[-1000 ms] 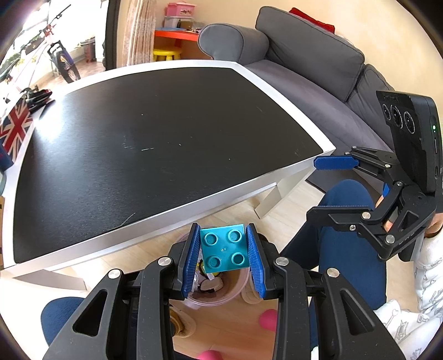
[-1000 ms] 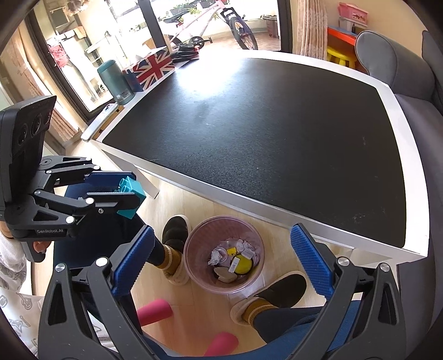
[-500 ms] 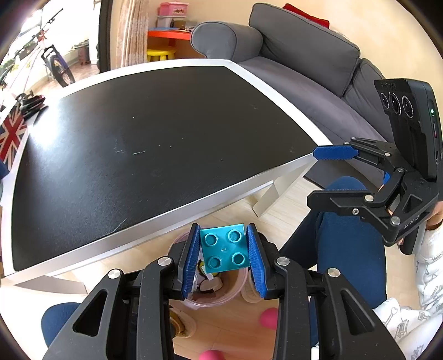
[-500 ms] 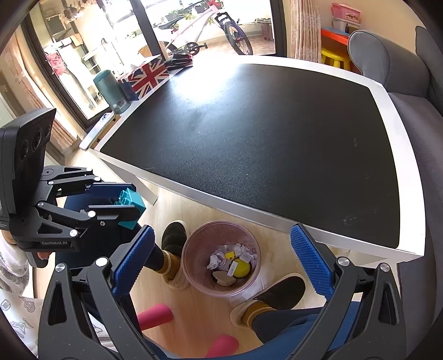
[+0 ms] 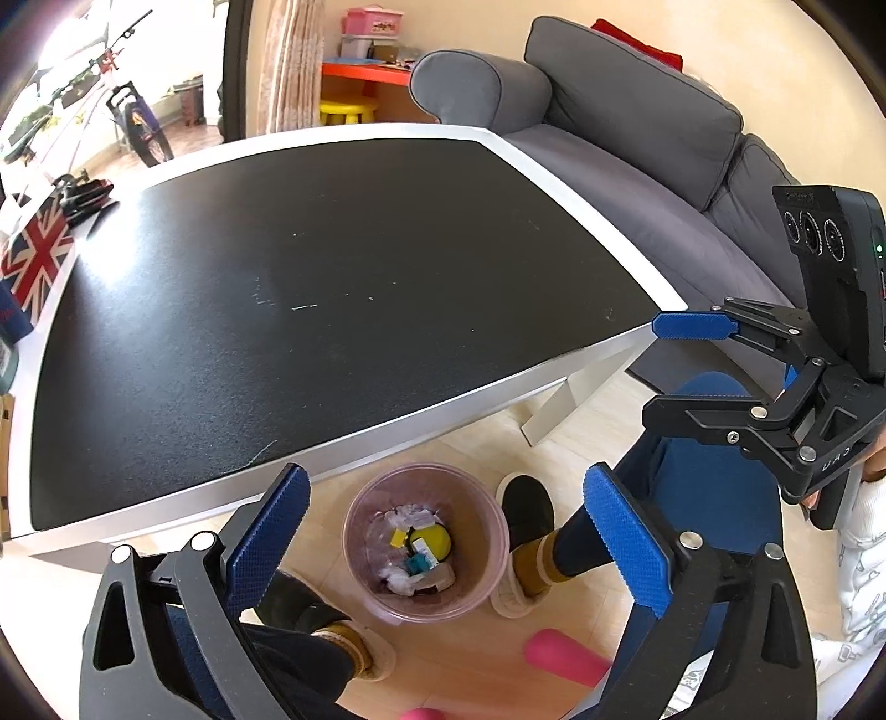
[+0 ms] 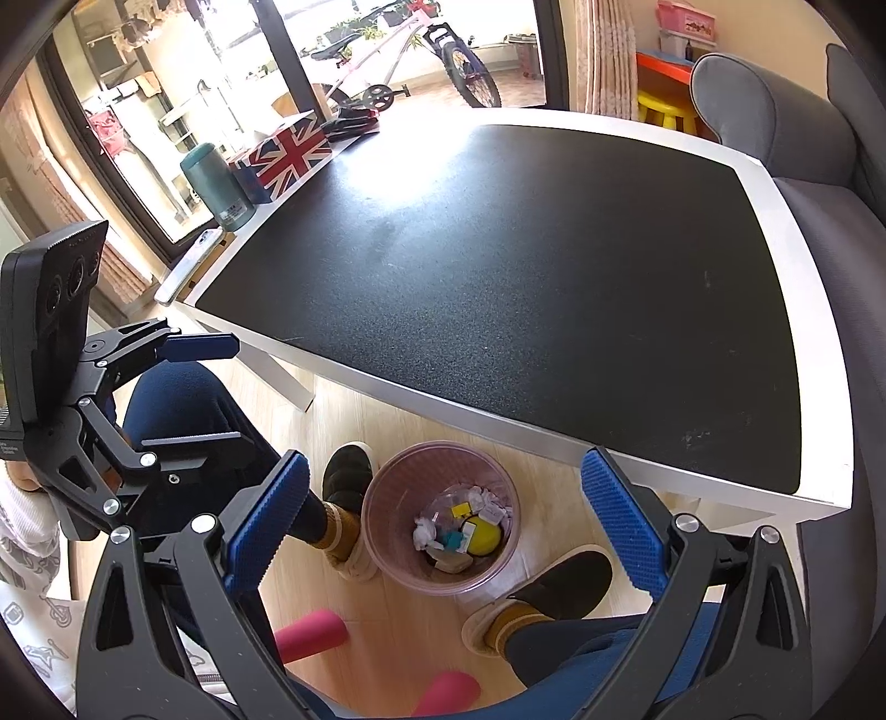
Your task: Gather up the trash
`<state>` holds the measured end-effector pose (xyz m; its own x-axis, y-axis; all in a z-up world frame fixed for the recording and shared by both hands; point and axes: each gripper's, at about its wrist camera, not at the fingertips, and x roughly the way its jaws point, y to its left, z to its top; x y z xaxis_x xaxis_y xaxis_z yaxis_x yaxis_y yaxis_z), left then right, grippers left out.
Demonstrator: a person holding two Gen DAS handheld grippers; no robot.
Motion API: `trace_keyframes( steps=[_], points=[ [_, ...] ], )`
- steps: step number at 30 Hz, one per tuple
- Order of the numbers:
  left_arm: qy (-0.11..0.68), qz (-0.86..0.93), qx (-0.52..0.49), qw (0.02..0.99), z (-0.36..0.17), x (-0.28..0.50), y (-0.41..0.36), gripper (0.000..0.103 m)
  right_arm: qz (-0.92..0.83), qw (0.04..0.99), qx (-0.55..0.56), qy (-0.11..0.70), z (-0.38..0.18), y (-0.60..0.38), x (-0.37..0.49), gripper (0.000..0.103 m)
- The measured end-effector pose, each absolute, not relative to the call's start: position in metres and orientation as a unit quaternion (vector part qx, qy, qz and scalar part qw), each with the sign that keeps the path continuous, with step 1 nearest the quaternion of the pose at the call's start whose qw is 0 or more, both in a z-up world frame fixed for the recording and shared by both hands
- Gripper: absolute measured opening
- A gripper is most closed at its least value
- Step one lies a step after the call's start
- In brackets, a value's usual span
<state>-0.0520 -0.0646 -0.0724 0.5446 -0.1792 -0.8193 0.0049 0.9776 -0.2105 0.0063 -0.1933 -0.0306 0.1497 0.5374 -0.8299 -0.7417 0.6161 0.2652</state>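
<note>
Black-topped table w/ white rim point(image 5: 581, 354) seen across the middle of both views. Grey sofa point(image 5: 637, 144) just beside its right edge. Union Jack box point(image 6: 288, 158) and teal flask point(image 6: 216, 185) are set on the table's left edge, near each other. Bike point(image 6: 410, 50) is parked beyond the window. Yellow stool point(image 5: 348, 111) is seen under an orange shelf point(image 5: 365, 72), w/ pink box point(image 5: 372, 21) on top.

The left tongs point(image 5: 443, 531), jaws just sprung wide, and the gaping right tongs point(image 6: 443, 520) are both angling downward, empty.
</note>
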Motion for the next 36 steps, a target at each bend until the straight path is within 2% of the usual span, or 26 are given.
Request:
trace_keyframes(
  steps=[13, 36],
  points=[
    [0.460, -0.032, -0.101, 0.882, -0.060, -0.050, -0.050, 0.095, 0.421, 0.761, -0.102, 0.483, -0.020, -0.192, 0.012, 0.097],
    [0.388, 0.029, -0.080, 0.918, 0.012, -0.025, -0.005, 0.095, 0.402, 0.811, -0.110, 0.411, 0.048, -0.172, 0.060, 0.099]
  ],
)
